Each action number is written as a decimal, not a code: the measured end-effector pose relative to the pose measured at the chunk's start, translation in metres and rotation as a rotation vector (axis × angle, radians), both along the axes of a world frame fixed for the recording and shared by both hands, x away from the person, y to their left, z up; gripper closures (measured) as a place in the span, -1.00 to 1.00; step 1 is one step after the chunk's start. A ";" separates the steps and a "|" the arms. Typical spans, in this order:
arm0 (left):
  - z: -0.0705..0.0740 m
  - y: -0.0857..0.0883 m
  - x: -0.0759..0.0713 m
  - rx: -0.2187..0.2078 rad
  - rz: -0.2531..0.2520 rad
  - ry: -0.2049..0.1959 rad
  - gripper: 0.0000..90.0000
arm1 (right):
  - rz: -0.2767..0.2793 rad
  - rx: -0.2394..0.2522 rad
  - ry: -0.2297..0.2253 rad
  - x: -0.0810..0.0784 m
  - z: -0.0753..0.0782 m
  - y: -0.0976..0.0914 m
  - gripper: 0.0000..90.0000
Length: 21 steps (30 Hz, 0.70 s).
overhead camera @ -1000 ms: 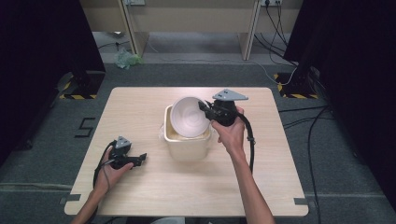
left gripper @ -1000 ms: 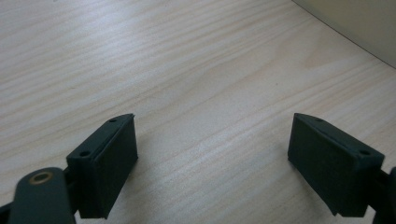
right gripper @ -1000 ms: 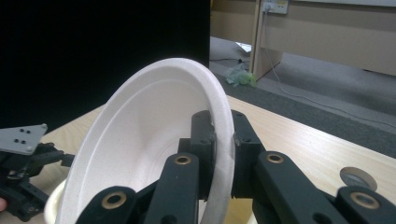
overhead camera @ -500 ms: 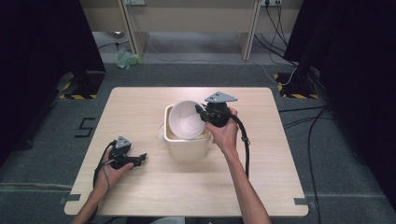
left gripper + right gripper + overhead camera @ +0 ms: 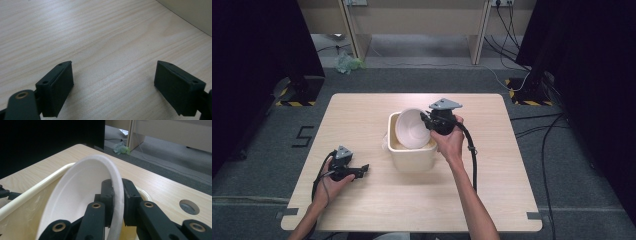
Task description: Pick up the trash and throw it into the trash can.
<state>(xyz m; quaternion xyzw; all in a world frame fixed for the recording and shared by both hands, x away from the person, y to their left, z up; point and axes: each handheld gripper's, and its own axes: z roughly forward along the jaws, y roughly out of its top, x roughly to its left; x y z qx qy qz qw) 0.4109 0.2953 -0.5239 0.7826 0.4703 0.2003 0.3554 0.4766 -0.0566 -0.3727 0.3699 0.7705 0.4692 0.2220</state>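
Observation:
A white bowl point(image 5: 411, 128) hangs tilted on its side over a cream square tub point(image 5: 412, 156) in the middle of the table. My right gripper point(image 5: 430, 121) is shut on the bowl's rim; in the right gripper view the rim point(image 5: 117, 192) runs between the two black jaws of that gripper point(image 5: 117, 202). The tub's pale wall point(image 5: 30, 192) lies below the bowl point(image 5: 77, 195). My left gripper point(image 5: 362, 170) rests on the table at the front left, open, with bare wood between its jaws point(image 5: 113, 82). A corner of the tub point(image 5: 190, 12) shows at the top right of the left gripper view.
The wooden table point(image 5: 492, 200) has a round cable hole point(image 5: 189, 207) near its far edge. Beyond the table are grey floor, cables, a green scrap point(image 5: 346, 63) and wooden furniture legs. Black curtains stand to both sides.
My right gripper has carried the bowl left and down, from above the tub's right rim to over the tub's inside. The left gripper has stayed put.

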 end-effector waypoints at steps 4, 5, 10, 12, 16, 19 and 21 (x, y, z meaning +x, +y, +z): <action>0.000 0.000 0.000 0.000 -0.001 0.001 -0.67 | 0.003 0.010 0.006 0.001 -0.001 0.001 0.56; 0.000 0.000 0.000 0.000 -0.002 -0.001 -0.67 | 0.002 0.014 0.004 0.001 0.000 0.001 0.49; 0.000 0.000 0.000 0.000 -0.002 -0.001 -0.67 | -0.007 0.006 -0.005 -0.002 0.003 -0.002 0.43; 0.000 0.000 0.000 0.001 -0.002 0.000 -0.67 | -0.015 -0.002 -0.008 -0.004 0.006 -0.005 0.37; 0.000 0.000 0.000 0.002 -0.002 0.002 -0.67 | -0.027 0.000 -0.012 -0.009 0.009 -0.011 0.29; 0.000 0.000 0.000 0.000 -0.003 -0.001 -0.68 | -0.031 -0.005 -0.010 -0.010 0.009 -0.013 0.23; 0.000 0.000 0.000 0.000 -0.003 -0.001 -0.67 | -0.043 -0.001 -0.004 -0.011 0.008 -0.017 0.10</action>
